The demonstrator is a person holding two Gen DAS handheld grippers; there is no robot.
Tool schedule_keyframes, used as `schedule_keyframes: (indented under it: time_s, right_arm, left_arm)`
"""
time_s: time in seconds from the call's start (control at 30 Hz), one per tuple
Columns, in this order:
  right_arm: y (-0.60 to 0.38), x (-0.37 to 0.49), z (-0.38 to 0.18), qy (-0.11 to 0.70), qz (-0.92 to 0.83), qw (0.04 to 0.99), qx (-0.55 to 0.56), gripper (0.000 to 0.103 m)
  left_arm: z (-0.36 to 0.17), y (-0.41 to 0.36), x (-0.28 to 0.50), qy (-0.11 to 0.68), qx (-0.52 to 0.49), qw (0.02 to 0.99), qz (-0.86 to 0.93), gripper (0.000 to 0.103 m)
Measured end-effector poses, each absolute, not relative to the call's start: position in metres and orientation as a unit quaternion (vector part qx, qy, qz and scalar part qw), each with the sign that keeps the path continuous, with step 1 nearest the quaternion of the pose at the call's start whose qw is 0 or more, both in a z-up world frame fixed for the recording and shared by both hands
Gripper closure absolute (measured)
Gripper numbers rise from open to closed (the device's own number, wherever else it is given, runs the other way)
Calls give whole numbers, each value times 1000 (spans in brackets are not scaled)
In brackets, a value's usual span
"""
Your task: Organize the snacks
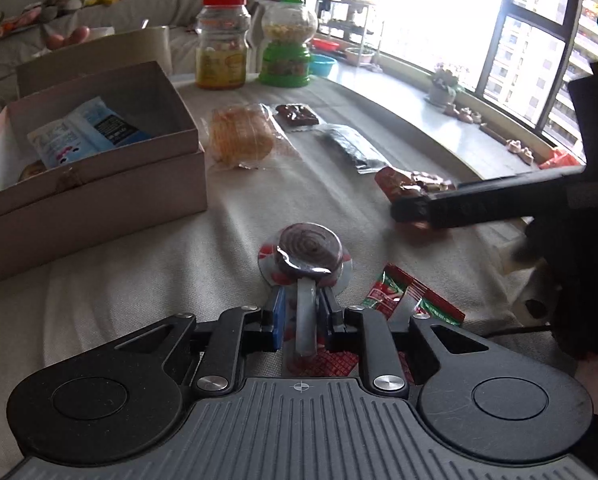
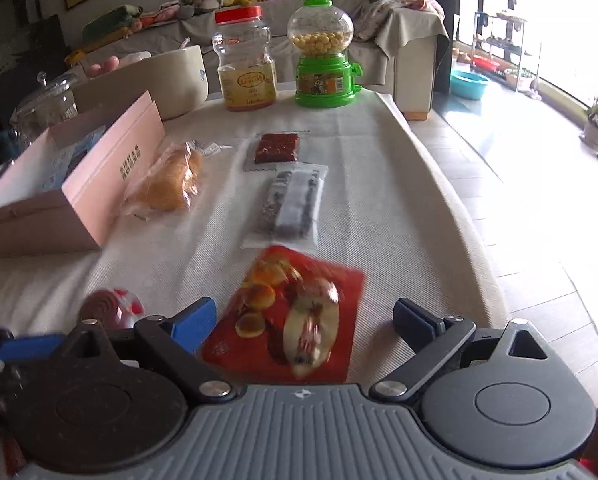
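A spiral lollipop [image 1: 309,253] is clenched by its stick in the left gripper [image 1: 302,307], likely for transfer to the open pink box [image 1: 99,188] nearby, while the right gripper [image 2: 303,314] is held released, straddling a red snack packet [image 2: 287,316] on the cloth, apparently for pickup.

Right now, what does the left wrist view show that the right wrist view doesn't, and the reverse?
Only the left wrist view shows the left gripper shut on the stick of the spiral lollipop, the red-and-green sachet beside it, and the blue packet clearly inside the open box.

Only the right wrist view shows the right gripper open, its fingers either side of the red snack packet, and the glass jar behind the box.

Both show the box, lollipop, bagged bun, dark red bar, black bar, red-lidded jar and green candy dispenser.
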State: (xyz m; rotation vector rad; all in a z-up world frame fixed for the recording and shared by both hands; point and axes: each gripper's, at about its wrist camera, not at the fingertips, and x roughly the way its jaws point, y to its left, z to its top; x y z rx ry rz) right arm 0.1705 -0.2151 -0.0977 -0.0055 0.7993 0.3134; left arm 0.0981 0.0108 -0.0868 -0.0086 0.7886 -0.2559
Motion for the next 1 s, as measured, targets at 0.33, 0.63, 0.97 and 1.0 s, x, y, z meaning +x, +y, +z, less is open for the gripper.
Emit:
schedule_keyframes:
  time_s: [0.33,0.63,0.97,1.0]
  right_arm:
    - [-233,157,-97,367,145,919,-12,7]
    - [-221,194,-101,373,196,906,-28,7]
    - [-209,151,-94,363,227,902,-53,32]
    - [-208,147,-94,361,230,902,-56,32]
  left_arm:
    - [-87,11,98,384,-10,915,-122,81]
    - [-86,12,101,390,-15,913,-122,81]
    - [-85,5,101,392,20,910,-133,77]
    - [-85,5,101,390,24,911,-134,77]
